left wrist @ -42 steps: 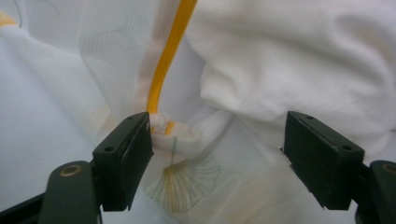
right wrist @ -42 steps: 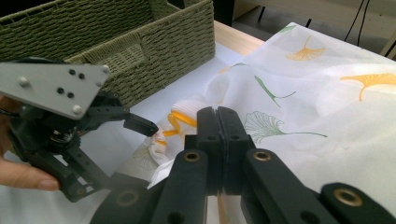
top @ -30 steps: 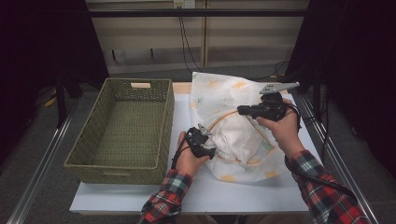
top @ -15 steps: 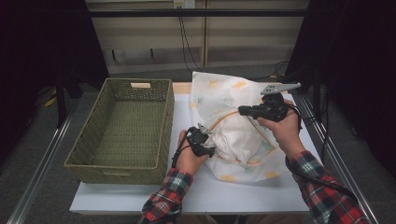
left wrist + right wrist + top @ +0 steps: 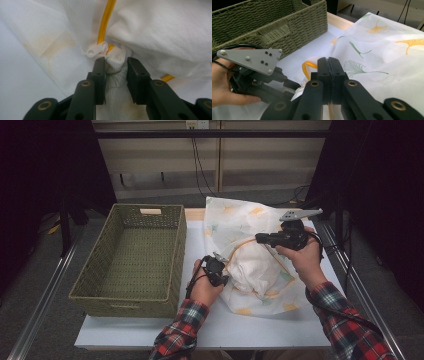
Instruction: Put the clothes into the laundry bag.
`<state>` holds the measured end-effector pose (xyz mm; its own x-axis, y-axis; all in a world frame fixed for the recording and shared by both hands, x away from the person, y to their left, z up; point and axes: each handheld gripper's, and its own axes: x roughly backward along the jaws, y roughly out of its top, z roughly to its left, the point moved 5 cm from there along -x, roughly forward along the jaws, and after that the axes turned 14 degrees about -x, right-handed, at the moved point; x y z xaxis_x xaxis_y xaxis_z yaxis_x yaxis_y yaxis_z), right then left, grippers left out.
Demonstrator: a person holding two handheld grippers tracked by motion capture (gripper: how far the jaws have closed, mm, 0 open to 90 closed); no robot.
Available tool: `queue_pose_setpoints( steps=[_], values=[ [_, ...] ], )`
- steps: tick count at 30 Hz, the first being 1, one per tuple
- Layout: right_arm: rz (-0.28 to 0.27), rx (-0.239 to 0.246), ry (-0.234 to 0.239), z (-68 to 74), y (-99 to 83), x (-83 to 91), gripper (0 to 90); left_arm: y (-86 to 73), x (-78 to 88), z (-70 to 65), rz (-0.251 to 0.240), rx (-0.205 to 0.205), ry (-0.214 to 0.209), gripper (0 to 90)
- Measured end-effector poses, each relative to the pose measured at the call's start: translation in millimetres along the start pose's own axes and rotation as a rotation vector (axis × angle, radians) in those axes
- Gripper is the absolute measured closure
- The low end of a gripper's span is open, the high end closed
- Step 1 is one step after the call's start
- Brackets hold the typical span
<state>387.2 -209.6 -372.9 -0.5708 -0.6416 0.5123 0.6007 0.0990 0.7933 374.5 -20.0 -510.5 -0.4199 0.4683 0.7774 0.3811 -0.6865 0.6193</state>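
The tips of the right gripper (image 5: pixel 328 65) are masked by their own closed jaws, so whether the white bag (image 5: pixel 387 57) is caught cannot be told. The woven basket (image 5: pixel 272 27) is cropped at the left edge.

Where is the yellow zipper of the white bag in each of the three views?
High view: zipper curves across the bag's middle, between the grippers.
Left gripper view: zipper runs down from top centre.
Right gripper view: zipper loops left of the jaws.
Shared landmark: left gripper.
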Motion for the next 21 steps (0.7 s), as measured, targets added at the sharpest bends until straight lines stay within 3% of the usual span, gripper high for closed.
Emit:
queue_pose_setpoints(
  steps=[8,13,21],
  values=[
    [0.003,0.0,-0.001,-0.3,-1.0,0.3,89.3,0.1,0.3,-3.8,-0.004,0.021,0.001,84.8],
    [0.001,-0.004,-0.004,-0.1,-0.6,0.1,89.4,-0.6,3.0,-3.3,-0.019,0.058,-0.02,86.2],
    [0.006,-0.002,-0.01,-2.5,-1.9,-1.1,89.4,3.6,26.3,3.6,-0.058,0.094,-0.034,86.0]
  ],
)
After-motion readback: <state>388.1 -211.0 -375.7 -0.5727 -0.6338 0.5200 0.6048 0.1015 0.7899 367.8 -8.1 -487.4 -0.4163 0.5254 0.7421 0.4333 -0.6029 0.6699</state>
